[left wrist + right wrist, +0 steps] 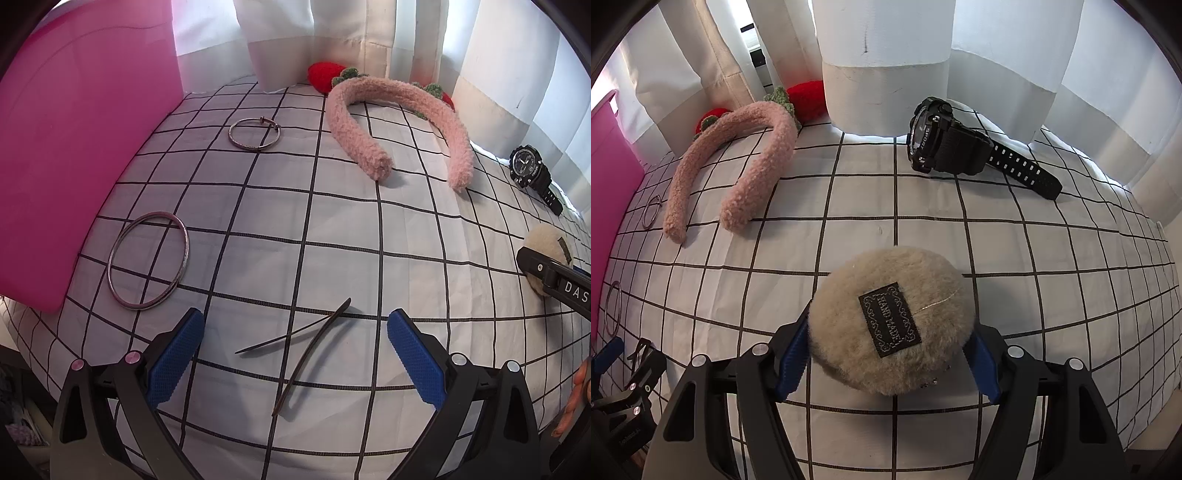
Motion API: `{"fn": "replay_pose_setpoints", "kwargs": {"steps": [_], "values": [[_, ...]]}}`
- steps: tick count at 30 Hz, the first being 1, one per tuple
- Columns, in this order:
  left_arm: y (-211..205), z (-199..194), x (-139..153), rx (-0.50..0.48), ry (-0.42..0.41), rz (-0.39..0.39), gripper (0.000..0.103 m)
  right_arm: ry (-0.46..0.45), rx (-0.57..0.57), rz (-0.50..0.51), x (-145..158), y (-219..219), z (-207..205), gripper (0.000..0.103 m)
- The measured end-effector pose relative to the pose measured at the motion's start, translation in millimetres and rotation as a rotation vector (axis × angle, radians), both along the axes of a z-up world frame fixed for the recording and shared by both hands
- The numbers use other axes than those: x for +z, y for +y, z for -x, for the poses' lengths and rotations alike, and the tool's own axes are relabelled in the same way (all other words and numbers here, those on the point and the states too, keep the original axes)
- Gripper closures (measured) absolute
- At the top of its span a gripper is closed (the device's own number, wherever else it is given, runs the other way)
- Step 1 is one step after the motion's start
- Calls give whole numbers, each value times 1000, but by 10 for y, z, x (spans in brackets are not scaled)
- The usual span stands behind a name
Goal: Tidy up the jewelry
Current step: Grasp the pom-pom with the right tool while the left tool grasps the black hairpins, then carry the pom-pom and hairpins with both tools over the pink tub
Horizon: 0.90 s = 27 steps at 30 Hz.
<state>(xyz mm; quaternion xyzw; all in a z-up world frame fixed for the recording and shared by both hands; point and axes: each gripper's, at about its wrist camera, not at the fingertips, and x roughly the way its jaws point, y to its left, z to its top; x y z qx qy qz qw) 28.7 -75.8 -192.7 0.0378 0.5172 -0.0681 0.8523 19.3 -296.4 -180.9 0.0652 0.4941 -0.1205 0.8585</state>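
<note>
My left gripper (295, 356) is open above a thin dark hair clip (310, 347) that lies on the checked cloth between its blue pads. A large silver bangle (147, 260) lies to its left and a smaller bangle (255, 133) farther back. My right gripper (886, 356) is shut on a beige fluffy round hair piece (890, 319) with a dark "hand made" label; it also shows in the left wrist view (546, 242). A pink fluffy headband (391, 122) (738, 166) and a black sport watch (953, 144) (532, 171) lie at the back.
A pink plastic box (74, 147) stands at the left edge of the cloth. Red crochet strawberries (809, 99) sit behind the headband, against white curtains (886, 55). The cloth (332, 229) drops off at the near edge.
</note>
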Motion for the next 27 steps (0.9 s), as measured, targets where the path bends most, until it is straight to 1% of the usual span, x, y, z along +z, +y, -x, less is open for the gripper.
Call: {"fn": "replay_pose_setpoints", "kwargs": {"steps": [2, 4, 6, 9, 10, 11, 12, 13, 14, 17, 20, 27], "values": [[14, 10, 6, -5, -1, 2, 8, -5, 3, 3, 3, 2, 17, 36], [30, 25, 23, -10, -5, 3, 13, -9, 3, 4, -3, 22, 6, 38], [33, 44, 54, -20, -11, 4, 23, -13, 4, 5, 7, 37, 30, 40], [31, 59, 97, -34, -15, 7, 43, -17, 11, 4, 15, 77, 55, 42], [33, 55, 113, -38, -16, 7, 47, -18, 12, 6, 15, 102, 63, 42], [35, 60, 125, -43, -18, 9, 59, -19, 13, 6, 16, 131, 74, 43], [35, 63, 138, -48, -19, 12, 76, -19, 15, 5, 14, 148, 84, 44], [33, 62, 146, -51, -17, 14, 84, -21, 18, 5, 32, 138, 78, 44], [33, 57, 150, -52, -12, 17, 94, -24, 21, 3, 37, 152, 84, 44], [52, 49, 154, -57, -8, 30, 96, -36, 29, 4, 59, 170, 104, 45], [83, 51, 176, -55, -5, 60, 96, -49, 36, 9, 88, 189, 114, 46], [150, 38, 400, -54, -57, 91, 96, -82, 51, 9, 255, 229, 233, 46]]}}
